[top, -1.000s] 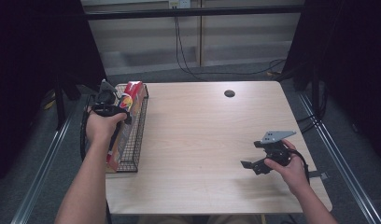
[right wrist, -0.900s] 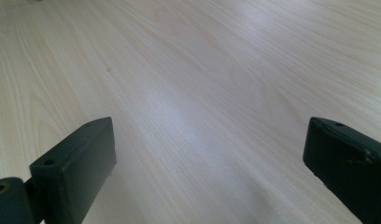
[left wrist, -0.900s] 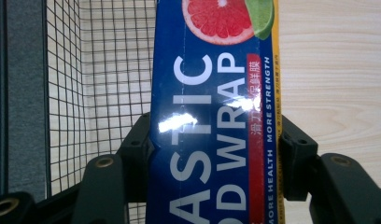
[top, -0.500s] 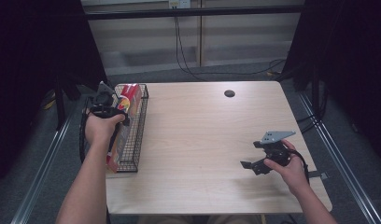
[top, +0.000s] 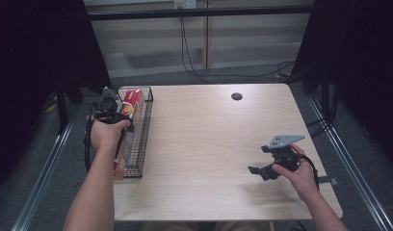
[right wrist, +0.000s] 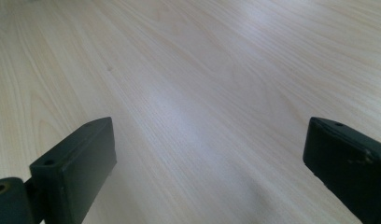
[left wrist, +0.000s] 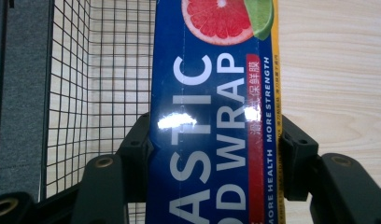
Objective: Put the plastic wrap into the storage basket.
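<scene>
A long blue plastic-wrap box (left wrist: 212,116) with a grapefruit picture is clamped across its width by my left gripper (left wrist: 212,154). In the high view the box (top: 130,102) shows its red and yellow end. It lies lengthwise over the black wire basket (top: 141,144) at the table's left edge, with my left gripper (top: 121,118) shut on it. My right gripper (top: 256,171) rests low over the table at the near right. Its jaws stand wide apart (right wrist: 209,163) with only bare wood between them.
The light wooden table (top: 209,134) has a small dark round hole (top: 236,96) near its far edge. The basket's mesh wall (left wrist: 100,70) runs along the box's left side. Metal rails and grey floor flank the table, and cables hang behind it.
My left hand and the box have drifted very slightly toward me and to the left over the basket. The right gripper has stayed put.
</scene>
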The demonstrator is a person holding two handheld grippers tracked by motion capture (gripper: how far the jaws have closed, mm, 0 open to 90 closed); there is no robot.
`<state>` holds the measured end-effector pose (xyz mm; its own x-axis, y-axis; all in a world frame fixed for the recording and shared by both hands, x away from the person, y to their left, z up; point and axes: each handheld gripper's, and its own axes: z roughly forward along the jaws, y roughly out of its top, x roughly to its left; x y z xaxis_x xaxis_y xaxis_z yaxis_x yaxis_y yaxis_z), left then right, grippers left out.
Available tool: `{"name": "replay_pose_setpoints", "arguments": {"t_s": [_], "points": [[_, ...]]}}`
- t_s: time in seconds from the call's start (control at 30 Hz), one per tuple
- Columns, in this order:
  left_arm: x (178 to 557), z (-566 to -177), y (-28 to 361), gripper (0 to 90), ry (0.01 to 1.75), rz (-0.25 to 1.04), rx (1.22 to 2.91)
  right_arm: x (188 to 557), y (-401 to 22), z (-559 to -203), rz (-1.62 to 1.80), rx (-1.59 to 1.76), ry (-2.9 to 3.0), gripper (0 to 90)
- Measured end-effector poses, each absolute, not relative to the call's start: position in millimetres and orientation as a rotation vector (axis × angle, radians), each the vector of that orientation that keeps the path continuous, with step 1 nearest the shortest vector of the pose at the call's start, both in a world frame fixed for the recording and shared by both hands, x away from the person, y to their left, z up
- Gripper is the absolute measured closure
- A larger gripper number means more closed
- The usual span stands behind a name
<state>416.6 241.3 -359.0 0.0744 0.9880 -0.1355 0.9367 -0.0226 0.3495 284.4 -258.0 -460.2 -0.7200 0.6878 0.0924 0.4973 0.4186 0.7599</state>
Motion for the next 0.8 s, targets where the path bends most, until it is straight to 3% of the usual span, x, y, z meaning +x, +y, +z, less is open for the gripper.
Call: {"name": "replay_pose_setpoints", "arguments": {"t_s": [0.8], "points": [[416, -375, 242, 42.4, 1.983, 0.179, 1.971, 284, -257, -460, 1.189, 1.036, 2.446, 2.1]]}}
